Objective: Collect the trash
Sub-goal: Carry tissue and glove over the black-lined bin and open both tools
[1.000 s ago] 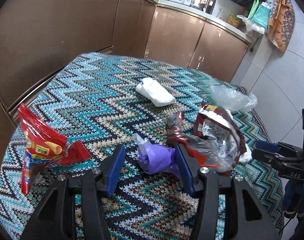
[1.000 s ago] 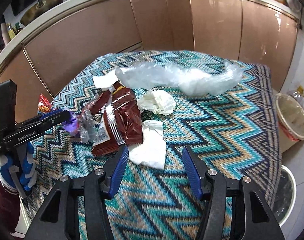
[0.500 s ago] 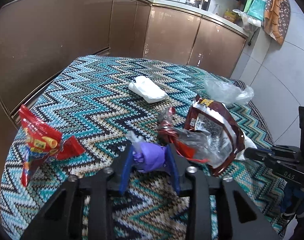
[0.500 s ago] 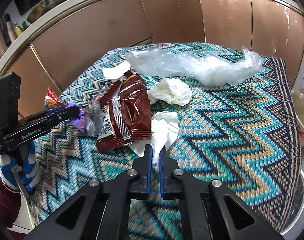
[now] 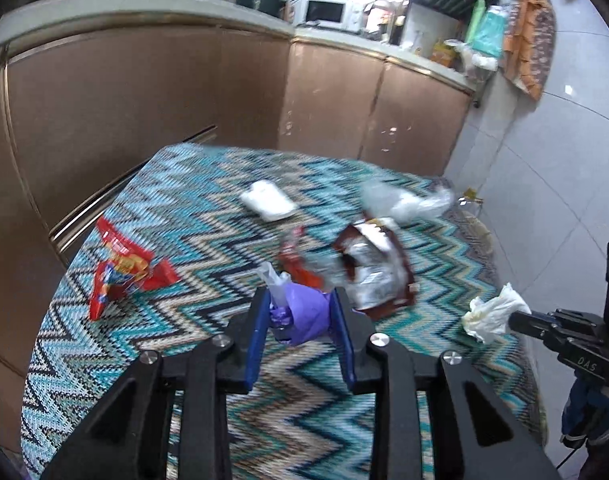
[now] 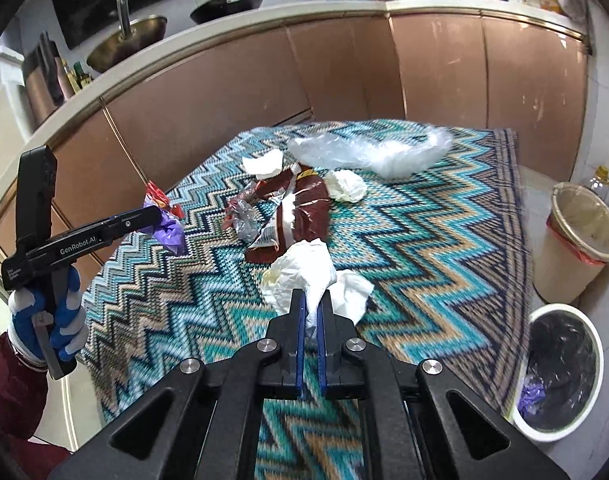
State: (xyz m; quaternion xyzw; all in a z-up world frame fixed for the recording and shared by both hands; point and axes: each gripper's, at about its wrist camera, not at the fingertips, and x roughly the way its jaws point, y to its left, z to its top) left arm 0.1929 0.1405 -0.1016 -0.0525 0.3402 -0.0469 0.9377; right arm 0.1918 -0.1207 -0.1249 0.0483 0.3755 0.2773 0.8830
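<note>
My left gripper (image 5: 300,294) is shut on a crumpled purple plastic wrapper (image 5: 304,312) and holds it just above the zigzag tablecloth (image 5: 208,216). The right wrist view shows the same gripper (image 6: 156,214) from the side with the purple wrapper (image 6: 170,232) at its tip. My right gripper (image 6: 311,296) is shut on a white tissue (image 6: 300,268), which is lifted off the cloth. In the left wrist view that tissue (image 5: 490,314) hangs from the right gripper (image 5: 516,318) at the right.
On the cloth lie a red snack packet (image 5: 120,268), a brown wrapper (image 5: 376,264), a folded white napkin (image 5: 266,200), a clear plastic bag (image 6: 368,150) and another crumpled tissue (image 6: 346,186). A white bin with black liner (image 6: 560,368) and a beige bin (image 6: 580,236) stand on the floor at right.
Both grippers closed, the left on the purple wrapper and the right on the white tissue. Both then rose and pulled back from the table with their loads.
</note>
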